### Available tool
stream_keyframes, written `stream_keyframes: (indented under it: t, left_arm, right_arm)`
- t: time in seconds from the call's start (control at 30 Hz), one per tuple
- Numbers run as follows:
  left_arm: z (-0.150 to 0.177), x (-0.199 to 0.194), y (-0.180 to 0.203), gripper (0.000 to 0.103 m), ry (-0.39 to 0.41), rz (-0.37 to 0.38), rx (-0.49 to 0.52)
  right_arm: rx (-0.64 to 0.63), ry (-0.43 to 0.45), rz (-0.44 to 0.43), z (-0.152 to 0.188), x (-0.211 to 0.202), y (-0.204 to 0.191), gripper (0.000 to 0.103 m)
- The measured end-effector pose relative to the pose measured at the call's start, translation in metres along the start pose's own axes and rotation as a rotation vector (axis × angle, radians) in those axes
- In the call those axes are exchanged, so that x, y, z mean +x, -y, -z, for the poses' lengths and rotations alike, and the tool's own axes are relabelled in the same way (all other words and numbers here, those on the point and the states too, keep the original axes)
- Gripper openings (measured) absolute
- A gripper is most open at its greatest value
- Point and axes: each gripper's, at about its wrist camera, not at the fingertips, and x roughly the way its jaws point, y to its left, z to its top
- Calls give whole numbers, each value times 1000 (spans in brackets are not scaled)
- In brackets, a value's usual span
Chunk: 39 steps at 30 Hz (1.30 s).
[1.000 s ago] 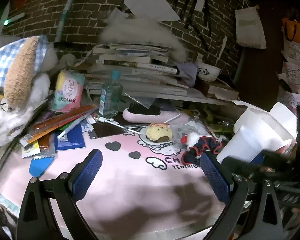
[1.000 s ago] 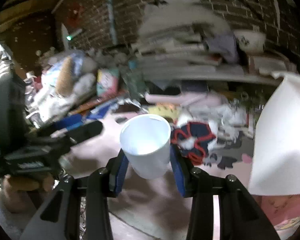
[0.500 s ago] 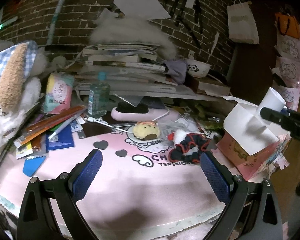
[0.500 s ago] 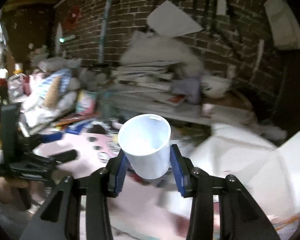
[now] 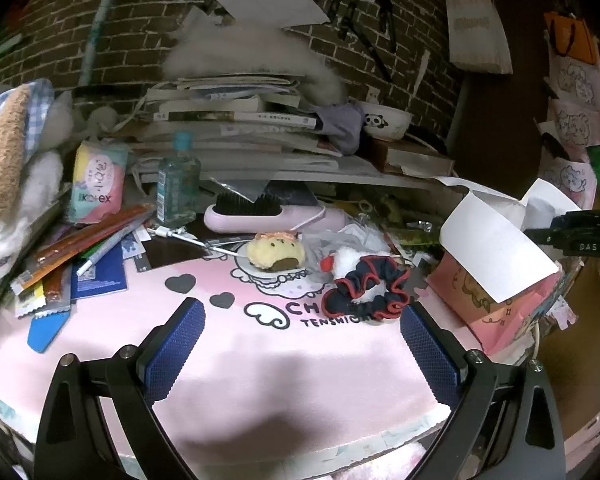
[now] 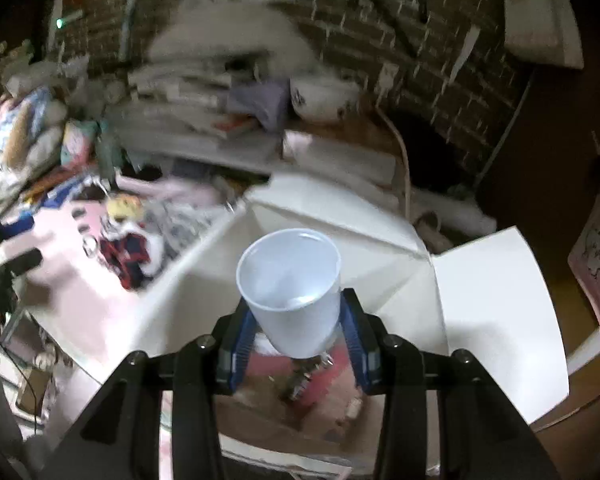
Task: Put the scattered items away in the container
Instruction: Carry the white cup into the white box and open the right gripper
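Right gripper point(image 6: 298, 330), at the lower centre of its frame, is closed on a white plastic cup point(image 6: 290, 286), held upright with its mouth tilted toward the camera. Directly below and behind the cup, the pink cardboard box with open white flaps point(image 6: 488, 300) is seen. Left gripper point(image 5: 300, 344) is held open and empty, far at the left.

The pastel pink-and-yellow soft pack point(image 5: 96, 182) at nine o'clock reads "Kotex". The pink printed mat point(image 5: 260, 360) carries black letters "CH" above "TENSHIO", cut off by a scrunchie. At three o'clock, the black gripper body point(image 5: 584, 236) shows "DAS".
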Motion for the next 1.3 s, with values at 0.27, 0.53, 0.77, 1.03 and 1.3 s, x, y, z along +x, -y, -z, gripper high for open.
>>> stream_keyframes:
  t: [0.27, 0.53, 0.77, 1.03, 1.3]
  left_arm:
    - [1, 2, 2, 98, -11, 4, 2]
    - [2, 4, 1, 98, -21, -3, -3]
    - [3, 11, -1, 98, -49, 14, -4]
    - [4, 27, -9, 98, -104, 12, -19]
    - [-7, 45, -24, 98, -149, 1, 6]
  right_arm:
    - [-29, -261, -125, -2, 35, 17, 38]
    - [-49, -309, -113, -7, 38, 20, 41]
    - [-56, -239, -56, -8, 28, 15, 68]
    - [14, 97, -142, -16, -30, -16, 86]
    - [-89, 193, -489, 0, -30, -98, 86]
